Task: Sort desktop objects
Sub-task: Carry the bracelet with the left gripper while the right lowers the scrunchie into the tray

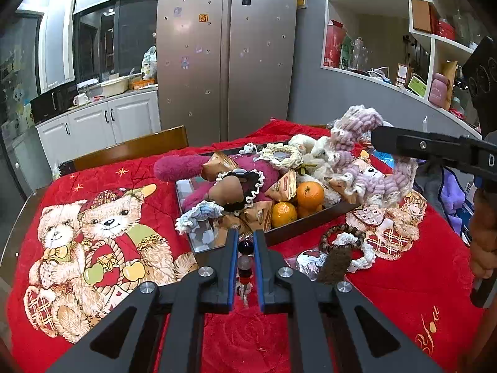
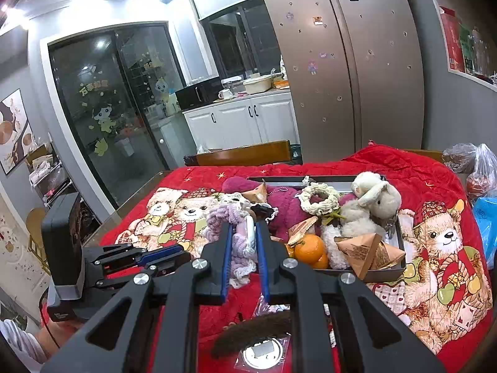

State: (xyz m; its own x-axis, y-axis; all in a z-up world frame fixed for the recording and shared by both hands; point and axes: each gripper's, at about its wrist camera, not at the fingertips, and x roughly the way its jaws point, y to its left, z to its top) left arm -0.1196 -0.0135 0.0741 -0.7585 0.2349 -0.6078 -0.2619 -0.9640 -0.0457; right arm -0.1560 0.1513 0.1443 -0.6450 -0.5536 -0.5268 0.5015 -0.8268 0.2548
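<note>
- Left wrist view: our left gripper [image 1: 246, 248] pinches a beaded string [image 1: 245, 267] between narrow fingers, near the tray [image 1: 310, 227].
- Right gripper [image 2: 243, 233] clamps a purple knitted toy [image 2: 239, 245]; we should carry both clear above the tray's heaped contents before releasing.

light: bright indoor, ceiling lamps blown out upper left of my right view | glare: sheen on fridge [image 1: 226, 56] doors | edges: fisheye bending, dark corners | focus: sharp, no blur
</note>
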